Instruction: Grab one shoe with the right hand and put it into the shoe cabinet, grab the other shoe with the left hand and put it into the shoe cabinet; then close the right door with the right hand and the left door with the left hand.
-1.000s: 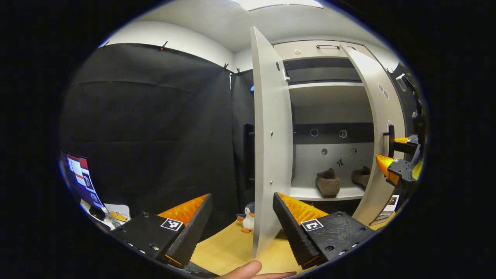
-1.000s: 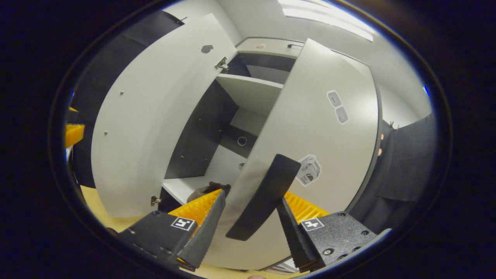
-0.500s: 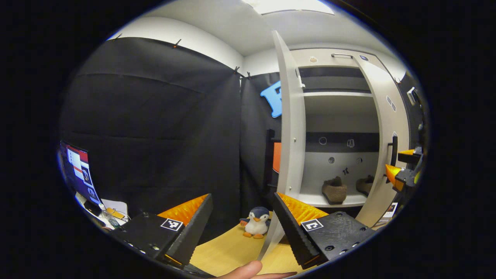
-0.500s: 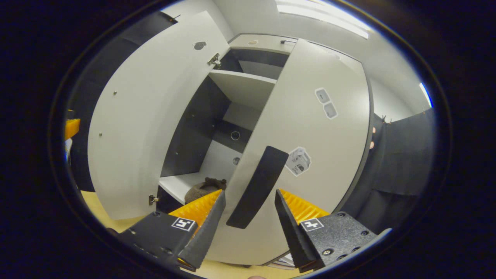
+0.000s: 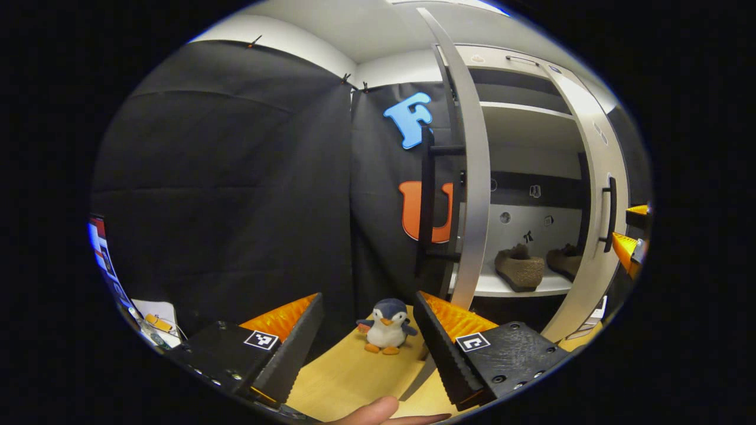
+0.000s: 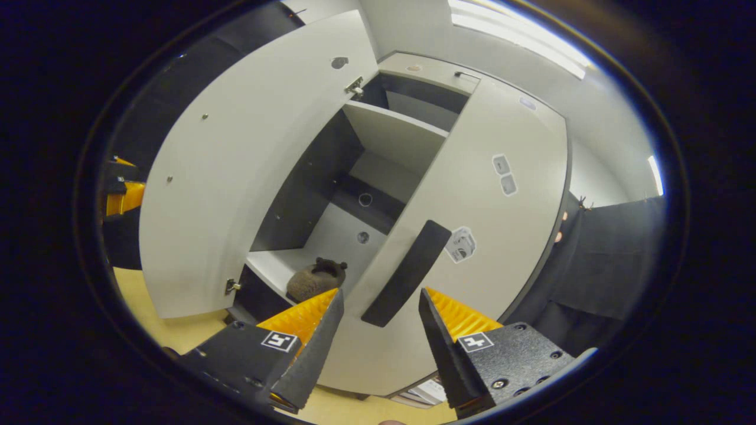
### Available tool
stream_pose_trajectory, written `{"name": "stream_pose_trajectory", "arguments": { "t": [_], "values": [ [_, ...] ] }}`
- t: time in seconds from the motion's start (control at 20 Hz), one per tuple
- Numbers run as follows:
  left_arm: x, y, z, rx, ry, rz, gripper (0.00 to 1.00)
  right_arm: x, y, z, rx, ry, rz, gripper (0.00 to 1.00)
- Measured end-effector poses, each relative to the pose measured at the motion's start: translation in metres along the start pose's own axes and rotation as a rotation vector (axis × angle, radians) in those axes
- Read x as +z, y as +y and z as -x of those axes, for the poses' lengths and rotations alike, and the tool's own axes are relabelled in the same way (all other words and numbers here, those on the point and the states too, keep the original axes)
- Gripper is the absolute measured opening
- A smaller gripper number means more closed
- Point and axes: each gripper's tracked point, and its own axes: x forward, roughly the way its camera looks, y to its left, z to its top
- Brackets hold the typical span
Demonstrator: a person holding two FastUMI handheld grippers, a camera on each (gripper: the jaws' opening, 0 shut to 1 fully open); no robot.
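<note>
Push the pale grey right door (image 6: 472, 236) squarely shut by its long black handle (image 6: 406, 273) with your empty, wide-open right gripper (image 6: 378, 330) (brown shoes (image 5: 520, 268) already shelved).

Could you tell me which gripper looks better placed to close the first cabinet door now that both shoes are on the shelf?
Right. The right gripper is open just below the right door's black handle. The left gripper points at the penguin toy, with the left door edge-on beside it.
</note>
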Motion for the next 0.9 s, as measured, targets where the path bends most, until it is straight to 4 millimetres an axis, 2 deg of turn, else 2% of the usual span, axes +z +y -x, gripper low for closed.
{"name": "stream_pose_trajectory", "arguments": {
  "t": [0.1, 0.15, 0.2, 0.35, 0.5, 0.7, 0.9],
  "values": [
    [0.001, -0.009, 0.000, -0.047, -0.030, -0.034, 0.92, 0.000, 0.006, 0.006, 0.010, -0.005, 0.013, 0.84],
    [0.002, -0.011, 0.001, -0.074, -0.029, -0.039, 0.77, 0.000, 0.010, 0.007, 0.019, -0.005, 0.023, 0.84],
    [0.003, -0.015, 0.003, -0.106, -0.022, -0.031, 0.90, 0.001, 0.013, 0.008, 0.023, -0.008, 0.034, 0.84],
    [0.000, -0.044, 0.009, -0.174, -0.005, -0.021, 0.90, 0.005, 0.014, 0.011, 0.035, -0.027, 0.047, 0.84],
    [0.000, -0.062, 0.015, -0.176, -0.003, -0.020, 0.90, 0.007, 0.009, 0.012, 0.041, -0.044, 0.049, 0.84],
    [-0.001, -0.086, 0.019, -0.191, 0.020, -0.034, 0.90, -0.004, -0.001, 0.014, 0.050, -0.036, 0.036, 0.84],
    [0.000, -0.123, 0.019, -0.253, 0.026, -0.064, 0.90, -0.011, -0.022, 0.019, 0.034, -0.045, 0.037, 0.84]
  ]
}}
